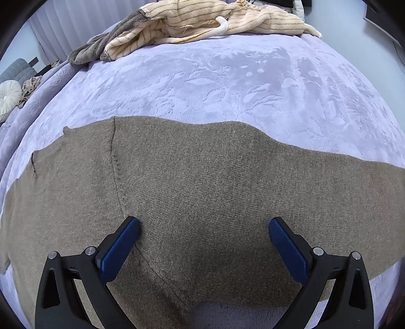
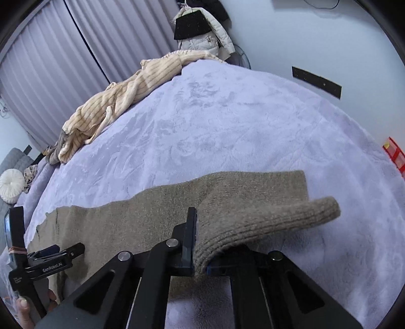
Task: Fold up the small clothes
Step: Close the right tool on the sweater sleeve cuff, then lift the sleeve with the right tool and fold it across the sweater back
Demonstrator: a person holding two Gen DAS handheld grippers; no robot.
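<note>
A brown knit sweater [image 1: 202, 182] lies spread flat along the near edge of a plush lilac bedspread [image 1: 227, 83] embossed with leaf shapes. The right gripper [image 2: 200, 255] is clamped on the sweater's ribbed cuff [image 2: 265, 220], lifting it. The left gripper [image 1: 203, 227] hangs wide apart over the sweater's body. A striped cream fleece garment [image 1: 202, 22] lies crumpled at the far edge.

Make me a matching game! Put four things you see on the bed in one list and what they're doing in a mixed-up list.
1. brown knitted sweater
2. cream striped fleece garment
3. left gripper
4. right gripper

a. shut on a ribbed cuff
b. open above the knit
c. crumpled at the far edge of the bed
d. spread flat on the lilac blanket

Pairs: 1-d, 2-c, 3-b, 4-a
</note>
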